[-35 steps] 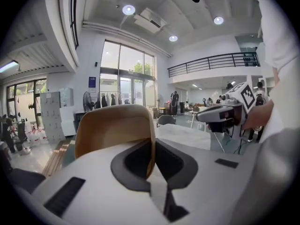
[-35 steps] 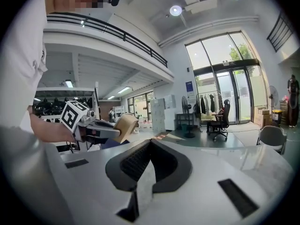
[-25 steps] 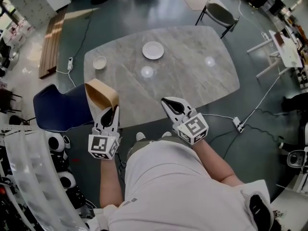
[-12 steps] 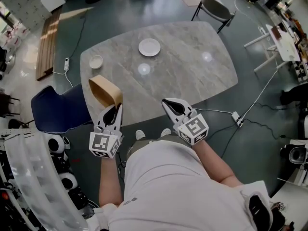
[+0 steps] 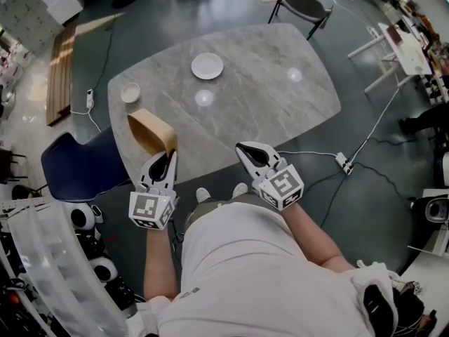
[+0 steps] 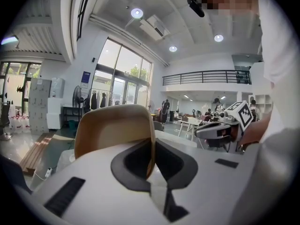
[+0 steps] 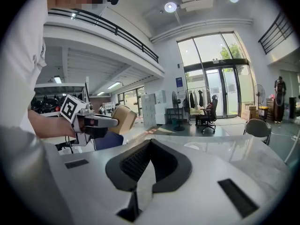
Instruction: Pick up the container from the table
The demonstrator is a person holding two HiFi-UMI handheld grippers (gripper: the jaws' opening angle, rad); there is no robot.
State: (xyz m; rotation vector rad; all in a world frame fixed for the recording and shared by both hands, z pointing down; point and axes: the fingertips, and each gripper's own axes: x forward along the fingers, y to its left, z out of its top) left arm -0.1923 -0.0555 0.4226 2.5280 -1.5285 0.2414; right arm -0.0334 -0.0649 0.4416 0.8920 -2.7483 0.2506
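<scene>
tan container (image 5: pixel 149 130) clamped by its rim in left gripper (image 5: pixel 168 157), held over worktop's (image 5: pixel 273 104) 8 o'clock edge. right gripper (image 5: pixel 243 148) closed, empty, at 6 o'clock. white plate (image 5: pixel 208 66) at 12, small bowl (image 5: pixel 130 92) at 9, blue chair (image 5: pixel 74 167) beside.

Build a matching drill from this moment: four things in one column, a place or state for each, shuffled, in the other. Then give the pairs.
Column 1
1. container
2. plate
3. bowl
4. right gripper

Column 2
A. jaws together, nothing between them
B. on the far part of the table, white and flat
C. close to the table's left edge in the head view
D. tan, its wall pinched in the left gripper

Pairs: 1-D, 2-B, 3-C, 4-A
</scene>
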